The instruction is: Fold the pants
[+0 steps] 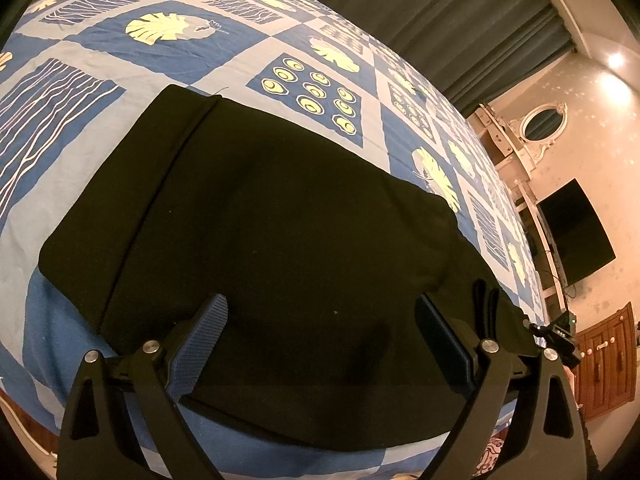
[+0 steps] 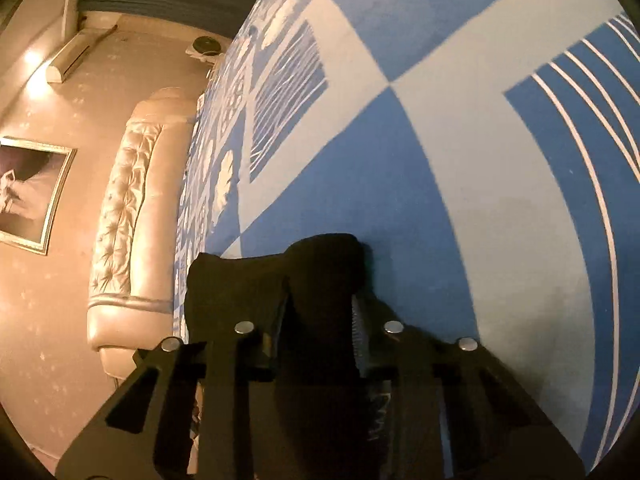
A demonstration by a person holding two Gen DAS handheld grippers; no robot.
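Note:
The black pants lie folded on the blue patterned bedspread, filling the middle of the left wrist view. My left gripper is open just above the pants' near edge, its blue pads spread wide and holding nothing. In the right wrist view my right gripper is shut on a bunched black part of the pants, held over the bedspread. The cloth hides the right fingertips.
Dark curtains hang beyond the bed's far side. A wall TV, a wooden cabinet and an oval mirror stand to the right. A tufted headboard and a framed picture show in the right wrist view.

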